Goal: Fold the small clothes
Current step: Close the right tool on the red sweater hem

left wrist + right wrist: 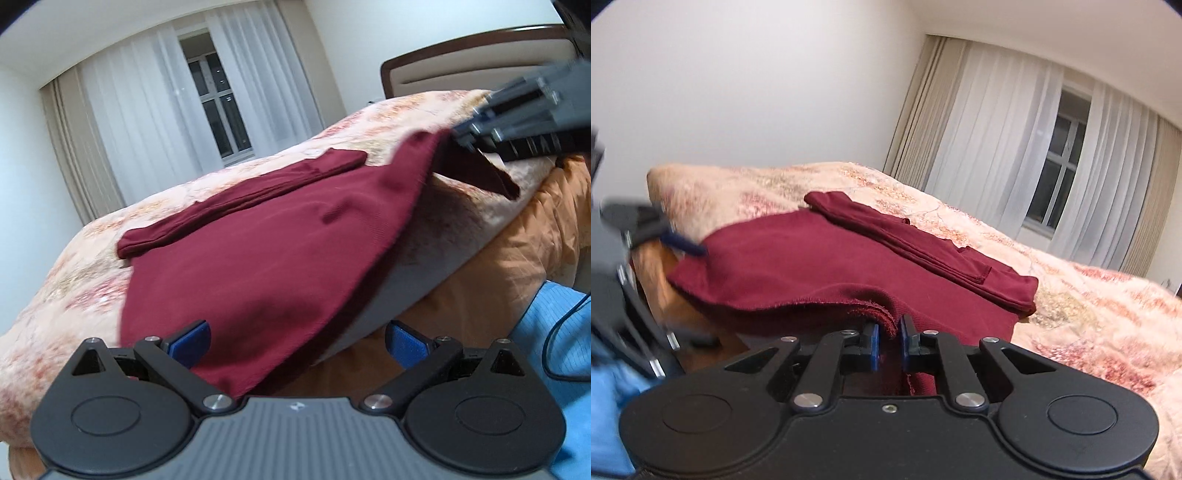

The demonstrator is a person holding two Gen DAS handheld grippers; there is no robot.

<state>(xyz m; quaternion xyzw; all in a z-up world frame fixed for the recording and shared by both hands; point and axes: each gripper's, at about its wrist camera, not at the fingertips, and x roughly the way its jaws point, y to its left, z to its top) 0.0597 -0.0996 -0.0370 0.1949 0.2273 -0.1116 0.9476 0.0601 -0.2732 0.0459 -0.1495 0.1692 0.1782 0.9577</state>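
A dark red garment (258, 258) lies on the floral bedspread (74, 280), with a sleeve folded across its far side (240, 199). My left gripper (297, 341) is open, its blue pads wide apart at the garment's near corner, the cloth lying between them. In the right wrist view my right gripper (889, 341) is shut on the garment's hem (849, 306) and lifts it off the bed. That gripper also shows at the upper right of the left wrist view (465, 138), holding the cloth's raised corner. The left gripper shows blurred at the left edge of the right wrist view (679, 243).
The bed has an orange sheet (498, 266) hanging down its side and a headboard (461, 70) at the far end. Curtains and a window (218, 103) stand behind the bed. A blue cloth with a black cable (554, 332) lies at the right.
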